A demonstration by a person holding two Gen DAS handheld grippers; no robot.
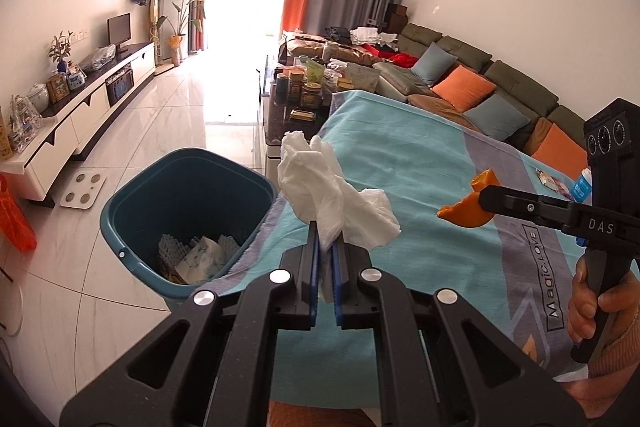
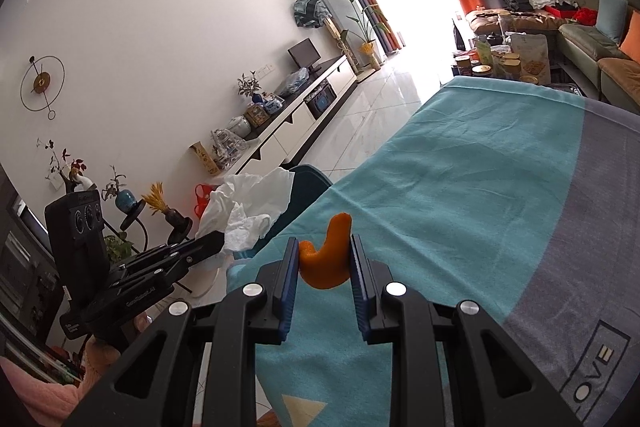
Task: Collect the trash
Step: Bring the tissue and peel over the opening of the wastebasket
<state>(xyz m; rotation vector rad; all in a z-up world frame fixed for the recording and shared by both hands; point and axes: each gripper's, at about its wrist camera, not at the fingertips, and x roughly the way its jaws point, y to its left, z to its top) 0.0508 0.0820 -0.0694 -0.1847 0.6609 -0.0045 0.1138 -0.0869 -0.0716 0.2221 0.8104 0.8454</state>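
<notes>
Left wrist view puts the bin (image 1: 188,215) down and to the left of your left tool (image 1: 325,247), just beside the surface (image 1: 420,155) edge. That tool is pinched nearly closed on the crumpled tissue (image 1: 332,191), so it is the nearer one. Your right tool (image 2: 325,259), partly closed on the orange peel (image 2: 326,255), sits farther right over the cloth; the bin looks mostly hidden from its view.
</notes>
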